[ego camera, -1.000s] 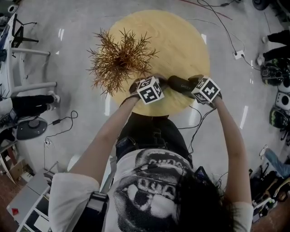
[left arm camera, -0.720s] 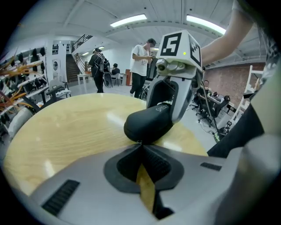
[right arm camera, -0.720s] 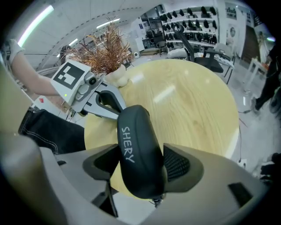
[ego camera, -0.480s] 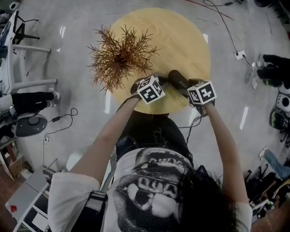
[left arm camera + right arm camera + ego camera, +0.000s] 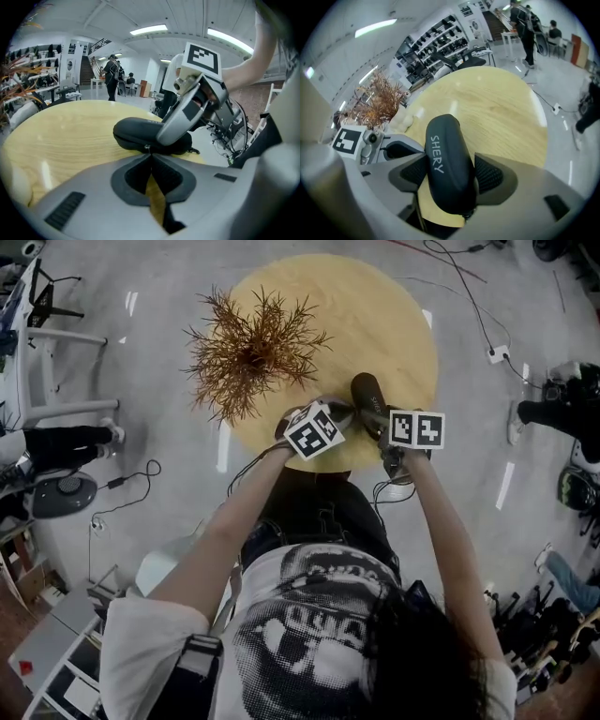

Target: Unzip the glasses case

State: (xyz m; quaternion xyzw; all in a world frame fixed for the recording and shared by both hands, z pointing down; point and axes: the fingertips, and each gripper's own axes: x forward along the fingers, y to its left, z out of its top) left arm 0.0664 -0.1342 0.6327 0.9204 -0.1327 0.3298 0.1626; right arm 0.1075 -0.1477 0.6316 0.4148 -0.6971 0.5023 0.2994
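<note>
Clenching tip to tip with the left gripper [image 5: 150, 153] on the tiny metal zipper pull [image 5: 146, 148] (barely peeking above the grey jaws, its tab too small to make out), while grasping the glasses case [image 5: 446, 159] across its middle with the right gripper [image 5: 451, 174], ribbed dark pads pressing both flanks. Hiding the case's near end under the right gripper and, in the head view, much of its body behind both grippers, yet showing a smooth, black, rounded oblong shell with pale lettering. Lying near the front edge of a round, pale wood-grain table [image 5: 501, 112], near a spiky rust-brown dried plant [image 5: 248, 352] partly cut off in the gripper views.
</note>
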